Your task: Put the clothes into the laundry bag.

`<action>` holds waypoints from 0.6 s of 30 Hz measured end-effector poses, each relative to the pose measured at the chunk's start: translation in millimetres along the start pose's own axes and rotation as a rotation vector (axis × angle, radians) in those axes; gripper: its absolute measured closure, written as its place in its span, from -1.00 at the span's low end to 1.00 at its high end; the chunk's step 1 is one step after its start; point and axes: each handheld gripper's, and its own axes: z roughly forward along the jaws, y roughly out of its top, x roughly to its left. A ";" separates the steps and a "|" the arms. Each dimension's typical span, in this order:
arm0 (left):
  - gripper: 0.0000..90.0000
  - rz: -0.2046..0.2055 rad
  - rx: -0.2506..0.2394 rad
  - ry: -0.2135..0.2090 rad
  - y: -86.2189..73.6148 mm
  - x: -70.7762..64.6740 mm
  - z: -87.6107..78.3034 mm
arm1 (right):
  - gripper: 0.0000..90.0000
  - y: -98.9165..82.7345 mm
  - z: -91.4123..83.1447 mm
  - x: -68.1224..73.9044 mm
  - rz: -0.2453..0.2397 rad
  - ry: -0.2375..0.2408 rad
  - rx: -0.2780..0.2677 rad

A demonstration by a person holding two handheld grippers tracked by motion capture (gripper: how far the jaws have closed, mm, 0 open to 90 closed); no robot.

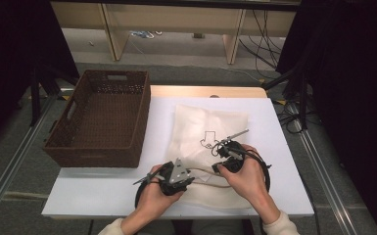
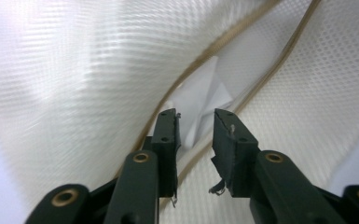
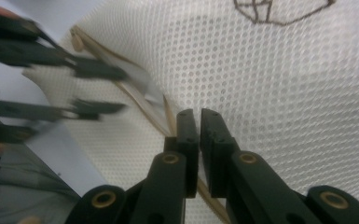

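Two tongs work the near edge of a white mesh bag (image 1: 208, 132) lying flat on the counter (image 1: 93, 188). Right tongs (image 3: 199, 122) are clamped on the tan-trimmed rim; left tongs (image 2: 196, 128) gape around the mouth. Bag barely opened; wicker basket (image 1: 100, 120) stands beside it.

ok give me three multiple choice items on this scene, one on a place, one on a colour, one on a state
1. Where does the wicker basket stand?
A. at the table's left side
B. on the mesh bag
C. at the table's right edge

2. What colour is the mesh bag?
A. black
B. white
C. red

3. How do the left gripper jaws stand?
A. pressed together
B. apart, at the bag's tan-edged opening
C. around the basket rim

Answers:
1 A, the high view shows it left of the bag.
2 B, white mesh shows in every view.
3 B, the left gripper view shows a gap between them.
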 end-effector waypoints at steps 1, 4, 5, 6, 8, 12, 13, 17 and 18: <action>0.50 -0.011 -0.012 0.010 -2.9 1.4 -5.4 | 0.91 -0.6 2.2 0.7 0.016 -0.007 0.021; 0.32 -0.062 -0.006 0.060 -16.8 9.4 -25.6 | 0.86 -1.2 8.7 -1.4 0.008 -0.014 0.043; 0.24 -0.081 -0.011 0.079 -21.7 11.6 -28.5 | 0.83 -1.5 11.0 -1.7 0.013 -0.017 0.050; 0.17 -0.081 0.004 0.087 -25.3 14.2 -30.9 | 0.80 -1.2 12.2 -1.0 0.028 -0.024 0.066; 0.05 -0.119 0.023 0.097 -34.0 18.9 -33.4 | 0.74 -1.0 13.6 -2.4 0.004 -0.023 0.050; -0.04 -0.221 0.036 0.090 -45.4 24.9 -29.0 | 0.63 1.2 0.1 4.8 -0.003 -0.008 -0.020; -0.04 -0.220 0.038 0.092 -46.1 26.1 -28.4 | 0.62 2.0 -4.1 7.1 -0.005 -0.013 -0.049; 0.03 -0.249 0.056 0.077 -49.1 31.3 -25.6 | 0.58 2.5 -16.9 12.5 -0.022 0.009 -0.123; 0.06 -0.242 0.064 0.066 -50.3 33.5 -24.7 | 0.57 2.5 -16.3 12.9 -0.034 0.016 -0.129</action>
